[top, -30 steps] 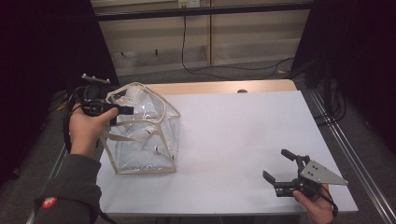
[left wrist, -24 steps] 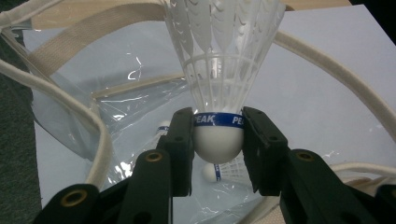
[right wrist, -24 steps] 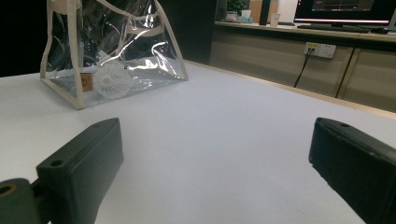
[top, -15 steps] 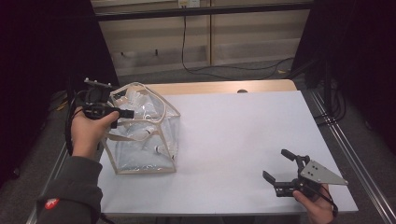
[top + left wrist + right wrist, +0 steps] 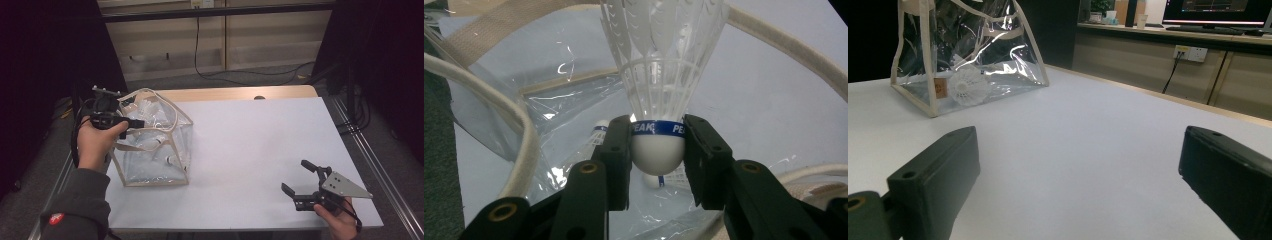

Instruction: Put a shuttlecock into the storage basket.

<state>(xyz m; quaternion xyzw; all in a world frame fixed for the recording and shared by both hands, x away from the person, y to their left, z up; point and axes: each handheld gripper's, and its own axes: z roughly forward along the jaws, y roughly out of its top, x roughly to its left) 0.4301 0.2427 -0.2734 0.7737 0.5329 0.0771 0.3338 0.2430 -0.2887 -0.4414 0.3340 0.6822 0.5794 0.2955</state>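
- Two black jaws of the left gripper [image 5: 657, 162] clamp the rounded cork of a white feathered shuttlecock [image 5: 659, 75], above the open mouth of a clear plastic bag with cream webbing trim [image 5: 160, 165].
- Right gripper [image 5: 299, 179] rests wide open, holding nothing, on the white table [image 5: 260, 145], well apart from the bag.

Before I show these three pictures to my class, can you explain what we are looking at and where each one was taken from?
A person sits at a white table holding hand-held tongs in each hand. One camera looks down from above; the other two ride on the tongs. The left tongs grip a white shuttlecock by its rounded base, over the open top of a clear bag with cream trim. More shuttlecocks lie inside the bag. The right tongs rest open near the table's front edge, holding nothing; their camera looks across the table at the bag.
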